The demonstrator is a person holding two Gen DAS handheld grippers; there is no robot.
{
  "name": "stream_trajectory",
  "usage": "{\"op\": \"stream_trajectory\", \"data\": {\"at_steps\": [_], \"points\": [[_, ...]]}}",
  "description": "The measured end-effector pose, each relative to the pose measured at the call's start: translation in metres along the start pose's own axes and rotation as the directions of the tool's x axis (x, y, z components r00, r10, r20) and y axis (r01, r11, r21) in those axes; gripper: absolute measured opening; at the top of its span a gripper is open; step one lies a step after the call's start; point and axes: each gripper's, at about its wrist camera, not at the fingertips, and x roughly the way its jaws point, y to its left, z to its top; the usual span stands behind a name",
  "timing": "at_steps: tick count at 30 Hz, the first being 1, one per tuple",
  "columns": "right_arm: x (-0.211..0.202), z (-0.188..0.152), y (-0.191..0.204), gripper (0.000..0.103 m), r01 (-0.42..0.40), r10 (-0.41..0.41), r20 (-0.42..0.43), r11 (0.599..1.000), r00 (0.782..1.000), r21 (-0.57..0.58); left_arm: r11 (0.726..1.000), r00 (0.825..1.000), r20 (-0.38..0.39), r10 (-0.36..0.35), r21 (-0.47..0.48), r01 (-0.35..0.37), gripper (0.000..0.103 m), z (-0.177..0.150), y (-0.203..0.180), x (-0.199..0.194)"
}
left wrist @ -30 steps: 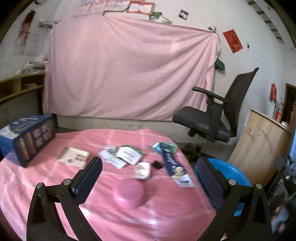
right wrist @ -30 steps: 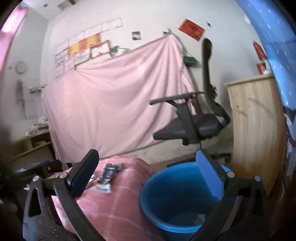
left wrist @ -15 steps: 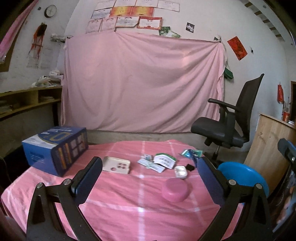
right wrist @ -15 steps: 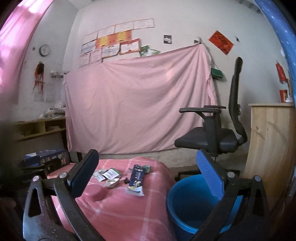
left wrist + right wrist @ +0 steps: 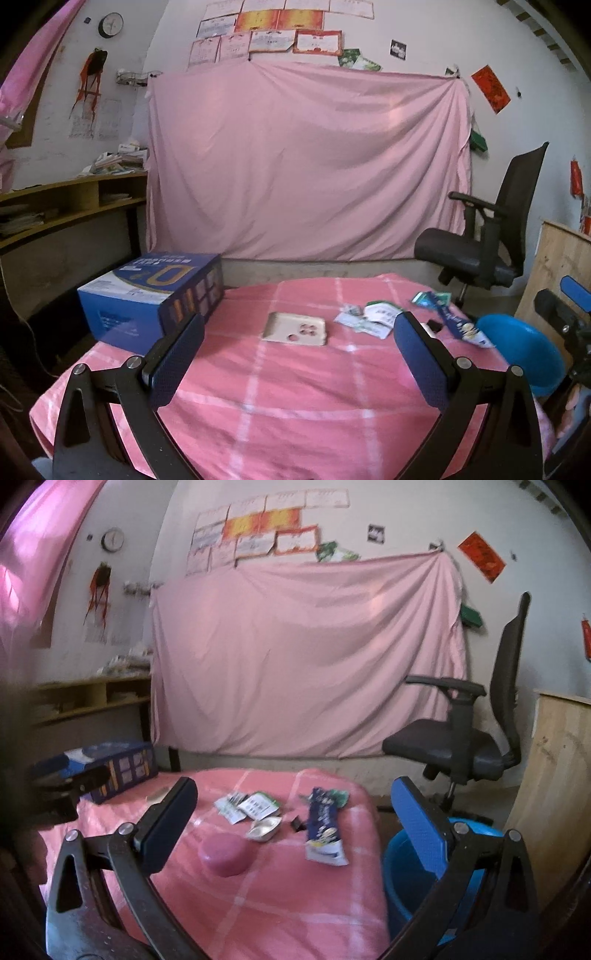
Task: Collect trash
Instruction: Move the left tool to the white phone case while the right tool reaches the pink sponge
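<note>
Right wrist view: both tools spread and empty, blue bucket (image 5: 406,882) beside pink table (image 5: 295,904)

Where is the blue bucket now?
The blue bucket stands off the table's right edge, low right in the right wrist view, below the office chair.

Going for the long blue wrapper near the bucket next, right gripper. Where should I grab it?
The blue wrapper lies flat, long axis pointing away from the right gripper, torn white end nearest. Come down from above and pinch across its narrow width around mid-length; that probably fits the open jaws. The blue bucket sits just to its right.
</note>
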Motion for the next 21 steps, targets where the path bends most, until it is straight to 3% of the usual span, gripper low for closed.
{"op": "stream_trajectory", "data": {"at_steps": [6, 9, 12, 17, 21], "points": [[0.034, -0.01, 0.022, 0.103, -0.002, -0.007, -0.149, 0.998, 0.989, -0.055, 0.999, 0.996, -0.09, 0.023, 0.025, -0.021, 0.1, -0.01, 0.015, 0.02], [0.051, -0.014, 0.027, 0.103, 0.005, -0.022, -0.234, 0.997, 0.972, -0.073, 0.999, 0.99, -0.136, 0.041, 0.033, -0.037, 0.1, -0.013, 0.021, 0.034], [0.069, -0.019, 0.026, 0.103, -0.022, 0.004, -0.33, 0.998, 0.944, -0.051, 0.999, 0.981, -0.188, 0.042, 0.027, -0.037, 0.1, -0.014, 0.026, 0.049], [0.099, -0.032, 0.025, 0.103, -0.11, 0.12, -0.479, 0.993, 0.87, 0.048, 1.0, 0.958, -0.286, 0.023, 0.022, -0.018, 0.1, -0.015, 0.031, 0.079], [0.11, -0.038, 0.034, 0.103, -0.142, 0.141, -0.534, 0.989, 0.834, 0.04, 1.0, 0.933, -0.359, -0.014, 0.021, 0.023, 0.1, -0.014, 0.03, 0.101]]}}
